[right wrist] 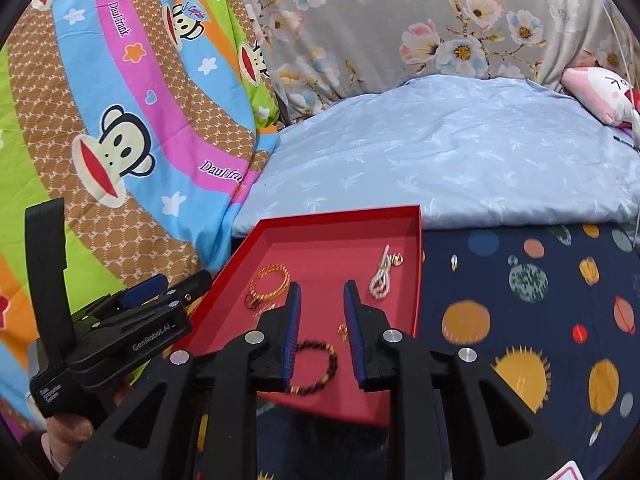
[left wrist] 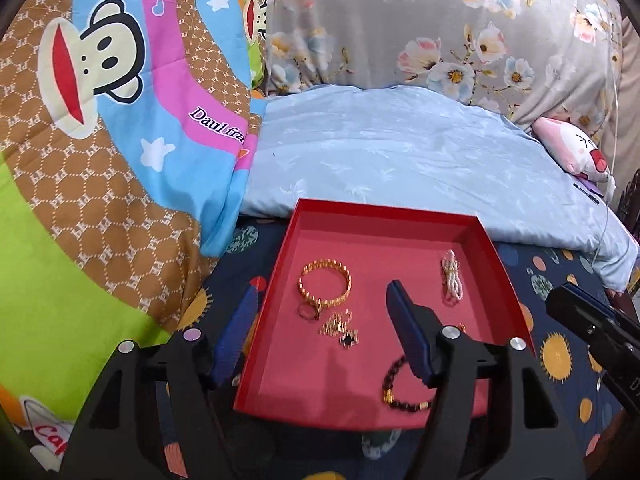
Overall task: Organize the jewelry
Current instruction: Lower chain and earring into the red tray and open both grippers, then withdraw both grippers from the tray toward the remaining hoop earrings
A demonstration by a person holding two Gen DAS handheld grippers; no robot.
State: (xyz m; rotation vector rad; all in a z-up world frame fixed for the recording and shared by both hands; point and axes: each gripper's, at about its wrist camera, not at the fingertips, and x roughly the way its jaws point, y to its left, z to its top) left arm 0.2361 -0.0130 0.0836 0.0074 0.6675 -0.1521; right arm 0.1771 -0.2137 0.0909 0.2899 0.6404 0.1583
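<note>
A red tray lies on the dark planet-print sheet. It holds a gold bracelet, a small ring, a gold chain cluster, a black clover pendant, a white beaded piece and a dark beaded bracelet. My left gripper hovers open over the tray's left half, gripping nothing. In the right wrist view my right gripper is open with a narrow gap above the tray. The dark beaded bracelet lies blurred beneath its fingers, with a small gold earring beside it.
A colourful monkey-print quilt is heaped on the left. A light blue blanket lies behind the tray, and a floral cover beyond that. A pink plush pillow sits at the far right. The dark planet-print sheet spreads right of the tray.
</note>
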